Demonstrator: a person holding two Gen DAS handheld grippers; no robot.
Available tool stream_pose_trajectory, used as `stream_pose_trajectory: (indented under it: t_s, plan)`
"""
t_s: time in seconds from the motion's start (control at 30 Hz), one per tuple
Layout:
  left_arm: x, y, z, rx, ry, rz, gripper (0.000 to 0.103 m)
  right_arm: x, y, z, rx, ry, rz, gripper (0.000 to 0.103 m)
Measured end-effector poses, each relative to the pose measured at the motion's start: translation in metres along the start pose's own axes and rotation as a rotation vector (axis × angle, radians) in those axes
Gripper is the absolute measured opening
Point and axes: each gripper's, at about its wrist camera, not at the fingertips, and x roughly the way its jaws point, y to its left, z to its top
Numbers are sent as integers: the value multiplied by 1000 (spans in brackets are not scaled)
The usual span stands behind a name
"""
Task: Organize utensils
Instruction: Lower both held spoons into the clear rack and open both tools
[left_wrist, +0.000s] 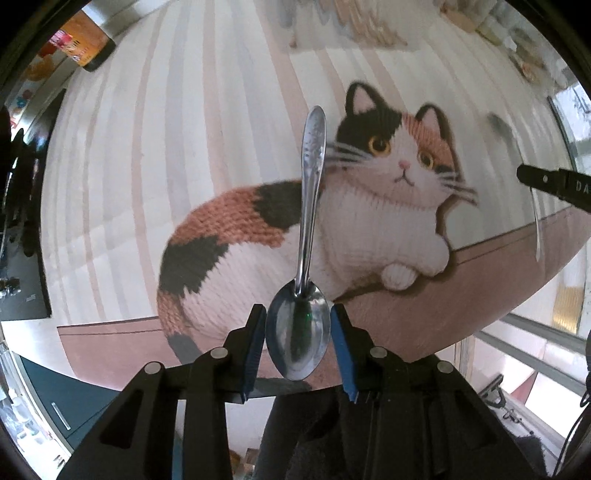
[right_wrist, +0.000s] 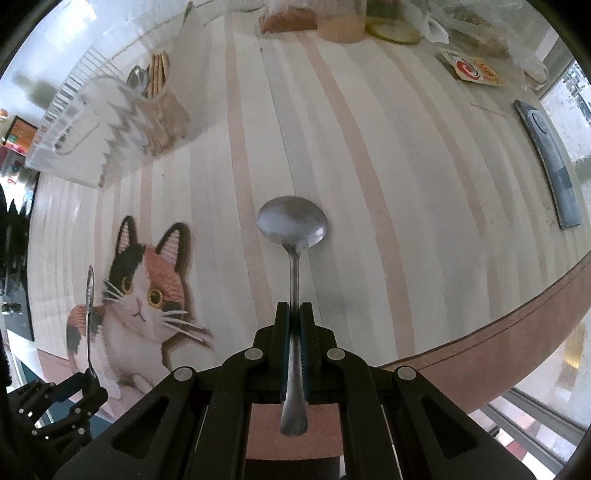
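Note:
My left gripper (left_wrist: 298, 325) points down over the table and is shut on a shiny spoon (left_wrist: 310, 192), its blue pads (left_wrist: 258, 332) pressing the sides of the bowl. The handle hangs toward the cat picture (left_wrist: 399, 173) on the tablecloth. My right gripper (right_wrist: 294, 314) is shut on the handle of a duller second spoon (right_wrist: 293, 221), whose bowl points away over the striped cloth. Seen from the right wrist, the left gripper (right_wrist: 86, 380) and its spoon (right_wrist: 89, 295) are at lower left. The right gripper (left_wrist: 521, 173) enters the left wrist view from the right edge.
A clear plastic rack (right_wrist: 85, 122) and a wooden holder (right_wrist: 162, 99) with chopsticks and a spoon stand at the far left. A dark flat device (right_wrist: 550, 162) lies at the right. Jars and packets (right_wrist: 340, 22) line the far edge. The table rim (right_wrist: 517, 332) curves near right.

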Motion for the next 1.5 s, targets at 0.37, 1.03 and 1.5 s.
stream_pose_trajectory:
  t_s: [0.37, 1.03, 1.5]
  plan:
    - [-70, 35, 3, -77, -162, -6, 32, -49, -1, 13, 11, -74, 64, 5]
    - [-171, 65, 36, -200, -448, -74, 32, -144, 73, 70, -83, -257, 192, 5]
    - [-189, 55, 156, -226, -468, -170, 32, -148, 115, 173, -153, -268, 251, 5]
